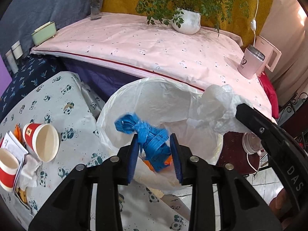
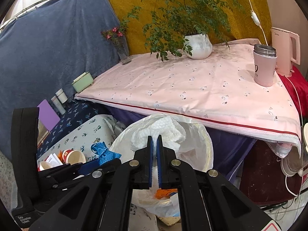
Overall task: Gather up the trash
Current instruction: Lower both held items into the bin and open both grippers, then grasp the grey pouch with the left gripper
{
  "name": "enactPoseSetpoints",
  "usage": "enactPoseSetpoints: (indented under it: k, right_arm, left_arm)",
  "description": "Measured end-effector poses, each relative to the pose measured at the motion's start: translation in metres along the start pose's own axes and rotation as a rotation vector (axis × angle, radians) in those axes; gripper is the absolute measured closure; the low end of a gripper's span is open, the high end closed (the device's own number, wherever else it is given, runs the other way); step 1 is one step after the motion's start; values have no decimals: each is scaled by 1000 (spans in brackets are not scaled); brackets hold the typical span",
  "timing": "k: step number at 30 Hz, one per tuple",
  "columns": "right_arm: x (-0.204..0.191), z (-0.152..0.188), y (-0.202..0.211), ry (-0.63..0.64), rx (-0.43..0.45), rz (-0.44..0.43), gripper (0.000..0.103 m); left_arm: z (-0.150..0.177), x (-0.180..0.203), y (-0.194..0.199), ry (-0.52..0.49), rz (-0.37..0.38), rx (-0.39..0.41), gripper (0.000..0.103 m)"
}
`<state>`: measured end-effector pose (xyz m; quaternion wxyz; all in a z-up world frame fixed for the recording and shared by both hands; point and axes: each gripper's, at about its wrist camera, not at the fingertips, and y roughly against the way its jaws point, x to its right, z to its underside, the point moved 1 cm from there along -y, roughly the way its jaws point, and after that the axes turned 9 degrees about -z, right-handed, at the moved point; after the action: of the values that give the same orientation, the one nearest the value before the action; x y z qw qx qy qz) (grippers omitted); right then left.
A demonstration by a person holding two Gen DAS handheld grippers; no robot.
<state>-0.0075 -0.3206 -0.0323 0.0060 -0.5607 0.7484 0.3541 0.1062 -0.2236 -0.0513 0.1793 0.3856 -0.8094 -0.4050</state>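
Blue measuring tape wad (image 1: 148, 136) sits between the left gripper (image 1: 154, 154) pads, over the mouth of the white plastic bag (image 1: 154, 100); jaws stand apart with a gap on the right side of the wad, left pad (image 1: 134, 157) looks close to or touching it, so whether it is pinched or loose I cannot tell; same wad seen from the right wrist view (image 2: 105, 153) beside the bag rim; orange scrap (image 1: 150, 165) lies down inside the bag under the tape; crumpled white tissue (image 2: 157, 132) is clamped in the right gripper (image 2: 155, 140), pads nearly together on it, held above the bag opening; in the left wrist view that tissue (image 1: 217, 105) hangs off the right gripper's black finger at the bag's right edge; bag is open, stands just below the front edge of the pink cloth table (image 1: 154, 44); left of the bag, on the panda-print cloth (image 1: 77, 115), a red paper cup (image 1: 41, 141) lies on its side, a second red cup (image 1: 7, 171) nearer the edge, with paper slips and a tissue between them; on the pink cloth: white plant pot (image 1: 187, 22), glass vase with pink flowers (image 1: 96, 5), pink tumbler (image 1: 250, 61), green box (image 1: 44, 32); pale pink kettle (image 2: 286, 52) at the far right corner.
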Motion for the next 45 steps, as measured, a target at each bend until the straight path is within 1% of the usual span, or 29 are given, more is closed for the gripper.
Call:
enactPoseSetpoints:
  k: [2,5,6,7,9,10,12,14,17,24,29,32,37,45]
  right_arm:
    - [1,-2,-5,-5,-5,-5,99]
    - [-2,-4,-12,0,-11,-8,98]
    - [-3,-4,-14,3,-13,-10,98]
    - [-5,-5,-16,7,-13,-11,97]
    - [-8,-6,-16,13,-3,-10,93]
    - [-11,-7,-16,17,-1,-11,93]
    - [-13,-8,-16,22,5,-10,85]
    - [-17,-9,-14,26,13,-14,81]
    - [-23,-9,-10,32,18,-19,79]
    - [-43,-8,1,52,30,-40,69]
    - [-66,-6,8,78,29,-63,66]
    - [-81,-2,12,94,31,-79,56]
    - [-110,8,12,123,7,-114,55]
    - [-167,29,7,188,-38,-188,55]
  left_arm:
    - [-2,-2,-1,7,-8,13,50]
    - [-4,-6,1,26,-14,42,41]
    - [-5,-7,2,27,-24,48,34]
    - [-6,-8,2,29,-31,53,30]
    - [-6,-11,3,35,-42,62,30]
    - [-6,-13,4,37,-45,62,28]
    - [-5,-18,6,50,-49,66,26]
    - [-4,-24,8,62,-55,69,25]
    - [-2,-31,12,78,-61,69,25]
    - [5,-50,31,117,-76,86,23]
    - [14,-70,48,155,-89,100,21]
    - [23,-86,58,180,-104,111,20]
    - [45,-122,74,239,-148,112,20]
    - [87,-190,93,359,-224,82,20]
